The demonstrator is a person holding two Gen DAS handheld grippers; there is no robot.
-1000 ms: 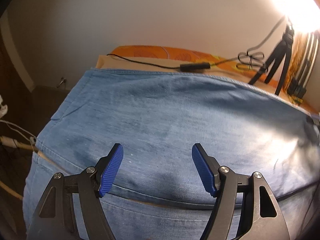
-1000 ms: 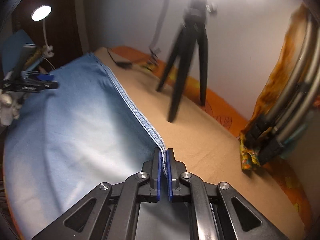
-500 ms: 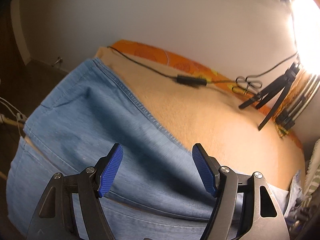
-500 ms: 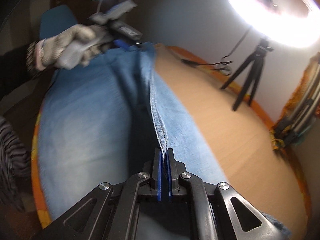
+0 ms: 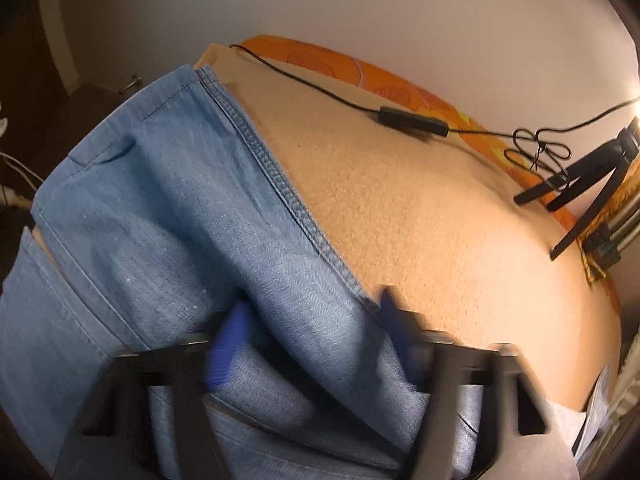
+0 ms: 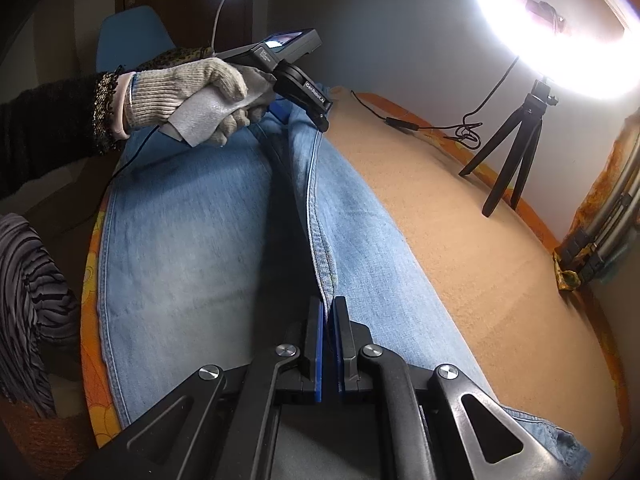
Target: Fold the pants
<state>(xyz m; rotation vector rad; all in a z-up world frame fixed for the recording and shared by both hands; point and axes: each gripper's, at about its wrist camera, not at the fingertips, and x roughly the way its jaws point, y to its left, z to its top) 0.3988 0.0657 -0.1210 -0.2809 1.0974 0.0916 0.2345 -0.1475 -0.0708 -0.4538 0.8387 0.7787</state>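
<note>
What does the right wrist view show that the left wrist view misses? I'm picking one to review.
Only the right wrist view: the gloved hand holding the left gripper, a blue chair, and the right gripper shut on the jeans' seam. Only the left: a waistband and pocket, and its closing fingers around denim. Both: jeans, tan blanket, tripod.

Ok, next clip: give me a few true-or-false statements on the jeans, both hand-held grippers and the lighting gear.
1. The right hand-held gripper is shut on the seam edge of the jeans. True.
2. The left hand-held gripper has nothing between its jaws. False: a ridge of denim lies between them as they close.
3. The hand holding the left hand-held gripper is bare. False: it wears a knit glove.
4. A small black tripod stands on the tan surface. True.
</note>
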